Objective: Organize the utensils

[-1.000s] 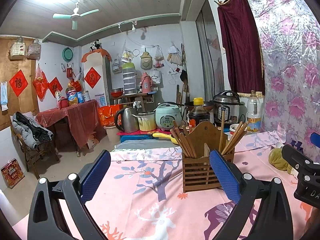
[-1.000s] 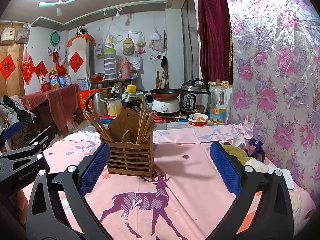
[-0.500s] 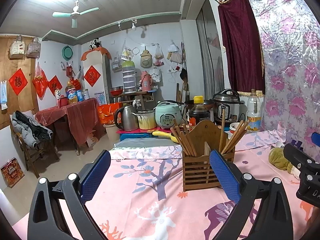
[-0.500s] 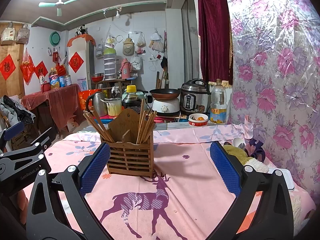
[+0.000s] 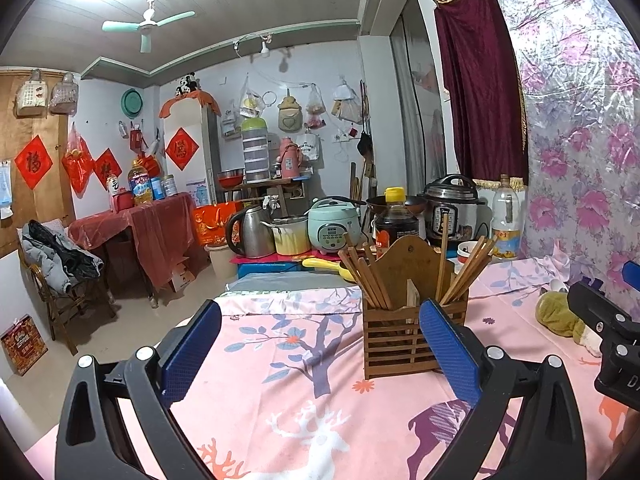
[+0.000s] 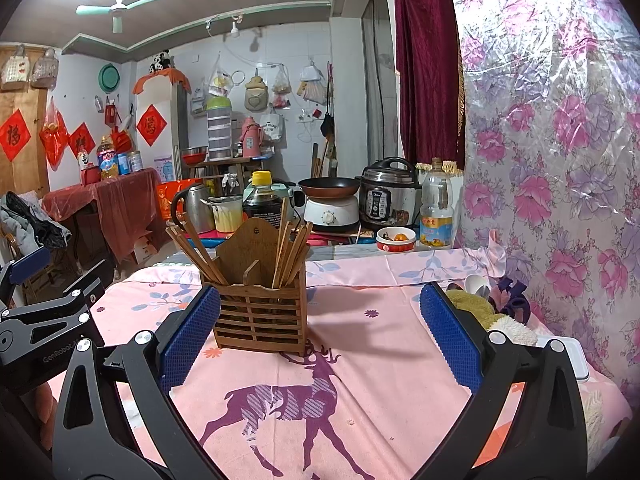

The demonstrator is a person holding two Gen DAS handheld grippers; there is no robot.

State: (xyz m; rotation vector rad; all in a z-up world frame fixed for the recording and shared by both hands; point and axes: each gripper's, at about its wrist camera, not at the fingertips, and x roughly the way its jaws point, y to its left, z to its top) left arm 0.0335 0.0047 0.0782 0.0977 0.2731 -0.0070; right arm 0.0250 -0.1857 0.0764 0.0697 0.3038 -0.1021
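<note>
Centrally, on the pink tablecloth (image 6: 360, 380) with its deer print: one slatted wooden holder (image 6: 260, 320), upright, with a tall arched back panel. Chopsticks (image 6: 200, 252) stand in it in two bunches — one fanning out to the left, one leaning to the right (image 6: 292, 256), a divider between them.

Left gripper (image 5: 320, 352): jaws spread wide, blue pads (image 5: 192, 352) facing each other, nothing between them. It hangs above the cloth on the near left of the holder (image 5: 400, 344); its right pad overlaps the holder's front corner in the left wrist view, and contact cannot be told.

Right gripper (image 6: 320, 340): jaws likewise spread, holding nothing. The holder sits just inside its left pad (image 6: 188, 340); the span between the pads is otherwise bare cloth.

Beside the flowered wall covering (image 6: 560, 160), at the table's right edge: a yellowish-green soft toy (image 6: 476, 308) and a small purple item (image 6: 514, 300), well apart from the holder.

Behind the table: dark sauce bottle (image 6: 262, 204) with a yellow cap, metal kettle (image 6: 196, 208), frying pan (image 6: 330, 188) on a white cooker, pressure cooker (image 6: 390, 196), oil bottle (image 6: 436, 208), red-and-white bowl (image 6: 396, 238).

Overhead — a ceiling fan (image 6: 118, 6).
</note>
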